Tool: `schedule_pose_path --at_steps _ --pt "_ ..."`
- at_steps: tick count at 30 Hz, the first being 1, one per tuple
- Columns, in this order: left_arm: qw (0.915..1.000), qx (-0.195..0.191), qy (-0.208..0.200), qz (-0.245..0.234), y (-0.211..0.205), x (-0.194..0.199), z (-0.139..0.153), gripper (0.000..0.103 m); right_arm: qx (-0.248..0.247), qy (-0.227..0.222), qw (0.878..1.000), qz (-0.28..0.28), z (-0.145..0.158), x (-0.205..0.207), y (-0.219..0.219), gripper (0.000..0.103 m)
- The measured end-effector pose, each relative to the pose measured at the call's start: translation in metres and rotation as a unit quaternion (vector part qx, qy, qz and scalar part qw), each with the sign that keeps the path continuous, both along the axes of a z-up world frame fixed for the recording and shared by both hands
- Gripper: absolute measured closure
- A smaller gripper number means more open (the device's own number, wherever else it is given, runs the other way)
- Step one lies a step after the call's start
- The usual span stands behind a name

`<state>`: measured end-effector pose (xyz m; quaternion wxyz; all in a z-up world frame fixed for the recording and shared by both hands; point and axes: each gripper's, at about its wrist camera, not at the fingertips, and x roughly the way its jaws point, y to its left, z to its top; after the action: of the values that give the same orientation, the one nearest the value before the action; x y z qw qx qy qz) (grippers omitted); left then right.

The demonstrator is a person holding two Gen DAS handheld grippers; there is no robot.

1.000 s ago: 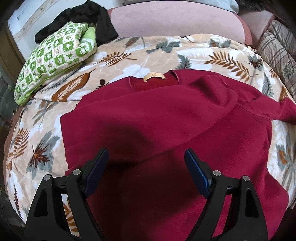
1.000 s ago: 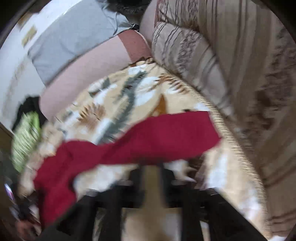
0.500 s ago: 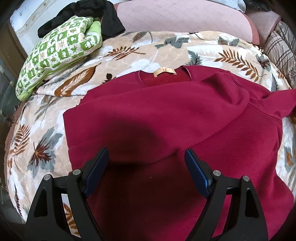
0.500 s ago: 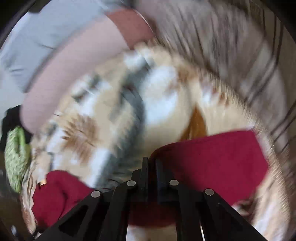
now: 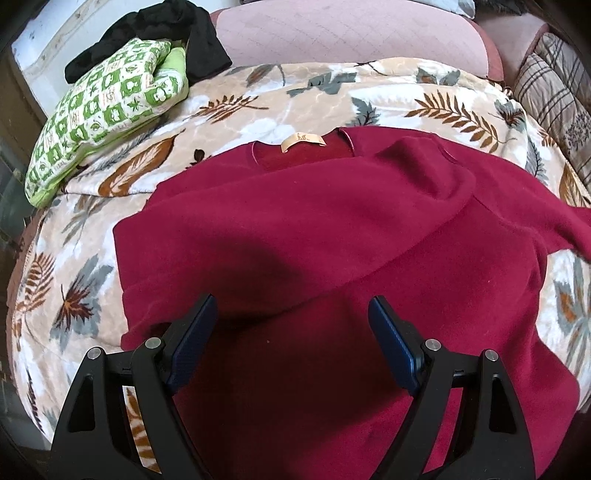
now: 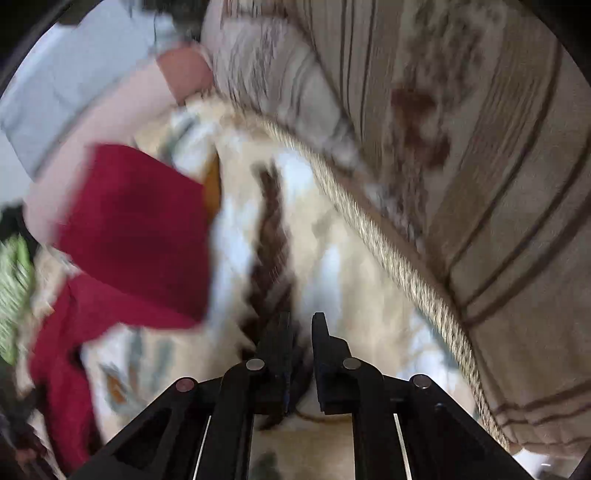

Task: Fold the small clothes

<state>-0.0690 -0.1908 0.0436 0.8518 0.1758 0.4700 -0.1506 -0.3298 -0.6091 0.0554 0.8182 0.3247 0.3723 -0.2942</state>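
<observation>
A dark red sweater [image 5: 332,258] lies on the leaf-print blanket [image 5: 258,99], collar and tan label [image 5: 303,140] at the far side, one sleeve folded across its chest. My left gripper [image 5: 291,317] is open and empty, hovering over the sweater's lower part. In the blurred right wrist view my right gripper [image 6: 301,325] has its jaws only a narrow gap apart with nothing between them, above the blanket [image 6: 332,277]. The sweater's other sleeve [image 6: 136,229] lies to its left, apart from it.
A green-and-white patterned pillow [image 5: 103,107] with black clothes [image 5: 155,37] on it sits at the back left. A pink headboard cushion [image 5: 351,33] runs along the back. Striped cushions [image 6: 461,147] flank the blanket's corded edge on the right.
My right gripper was shut by the red sleeve and has swung right, away from it; the sleeve now lies apart on the blanket. The left gripper stayed open, drifting slightly.
</observation>
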Motion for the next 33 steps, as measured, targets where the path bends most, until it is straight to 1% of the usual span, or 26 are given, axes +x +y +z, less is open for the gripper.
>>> schedule_pose_path --at_steps 1,2,4,5,6,7,8,10,14,15,16,17,18,19,20,21,22,25,26,27,29,31,32,33 --pt "1.0 0.0 -0.001 0.0 0.0 0.0 0.001 0.019 -0.006 -0.02 1.0 0.005 0.008 0.004 0.002 0.071" --pt "1.0 0.004 -0.005 -0.002 0.0 0.0 0.002 0.019 -0.016 -0.037 0.999 0.007 0.018 0.009 0.005 0.046" --pt "0.9999 0.008 -0.009 -0.003 0.0 0.0 0.003 0.019 -0.055 -0.054 0.997 0.008 0.031 0.021 0.01 0.025" --pt "0.9999 0.01 -0.01 -0.003 0.002 0.001 0.004 0.019 -0.066 -0.045 0.997 0.007 0.032 0.025 0.011 0.024" --pt "0.9999 0.009 -0.01 -0.001 0.004 0.002 0.004 0.019 -0.074 -0.014 0.997 -0.003 0.027 0.032 0.007 0.024" --pt "0.9999 0.007 -0.01 0.001 0.007 0.003 0.005 0.019 -0.066 0.015 0.998 -0.018 0.018 0.032 0.0 0.024" --pt "0.9999 0.005 -0.01 0.006 0.011 0.005 0.006 0.019 -0.047 0.021 0.998 -0.028 0.01 0.031 -0.006 0.024" --pt "0.9998 0.001 -0.009 0.017 0.02 0.009 0.006 0.019 -0.007 0.005 0.999 -0.049 -0.004 0.019 -0.009 0.024" --pt "0.9992 -0.014 -0.001 0.037 0.032 0.017 0.005 0.019 0.039 -0.039 0.996 -0.07 -0.019 -0.009 0.001 0.024" --pt "0.9989 -0.017 0.0 0.043 0.036 0.019 0.005 0.019 0.059 -0.041 0.995 -0.07 -0.03 -0.01 0.0 0.025" --pt "0.9986 -0.02 0.0 0.049 0.039 0.02 0.007 0.019 0.071 -0.038 0.994 -0.072 -0.037 -0.01 -0.003 0.029" --pt "0.9984 -0.022 0.0 0.052 0.042 0.02 0.009 0.019 0.085 -0.039 0.992 -0.083 -0.047 -0.007 -0.009 0.038" --pt "0.9982 -0.025 -0.001 0.055 0.046 0.021 0.011 0.019 0.094 -0.058 0.99 -0.093 -0.054 -0.004 -0.016 0.045" --pt "0.998 -0.026 -0.001 0.057 0.049 0.021 0.013 0.019 0.094 -0.078 0.988 -0.099 -0.056 -0.002 -0.022 0.062" --pt "0.9978 -0.027 -0.004 0.061 0.056 0.021 0.017 0.019 0.096 -0.09 0.986 -0.105 -0.057 0.002 -0.029 0.089" --pt "0.9976 -0.027 -0.007 0.064 0.061 0.022 0.019 0.019 0.098 -0.097 0.985 -0.108 -0.052 0.007 -0.034 0.094" --pt "0.9973 -0.026 -0.012 0.068 0.067 0.023 0.022 0.019 0.09 -0.11 0.984 -0.104 -0.042 0.011 -0.035 0.095" --pt "0.9955 -0.027 -0.015 0.09 0.088 0.03 0.026 0.019 0.012 -0.144 0.989 -0.042 0.023 0.039 -0.012 0.097" --pt "0.9942 -0.035 -0.013 0.101 0.098 0.034 0.028 0.019 -0.015 -0.164 0.986 -0.008 0.052 0.054 0.004 0.097" --pt "0.9932 -0.041 -0.01 0.109 0.105 0.037 0.03 0.019 -0.029 -0.18 0.983 0.02 0.072 0.067 0.017 0.097" --pt "0.9903 -0.059 -0.008 0.126 0.121 0.043 0.037 0.019 -0.046 -0.213 0.973 0.08 0.109 0.099 0.047 0.097" --pt "0.9874 -0.073 -0.016 0.14 0.135 0.047 0.046 0.019 -0.065 -0.241 0.956 0.154 0.144 0.139 0.09 0.097" --pt "0.9852 -0.08 -0.024 0.15 0.145 0.049 0.052 0.019 -0.07 -0.255 0.944 0.197 0.16 0.165 0.118 0.097" --pt "0.9837 -0.085 -0.029 0.156 0.151 0.051 0.056 0.019 -0.065 -0.265 0.935 0.227 0.166 0.182 0.139 0.097"
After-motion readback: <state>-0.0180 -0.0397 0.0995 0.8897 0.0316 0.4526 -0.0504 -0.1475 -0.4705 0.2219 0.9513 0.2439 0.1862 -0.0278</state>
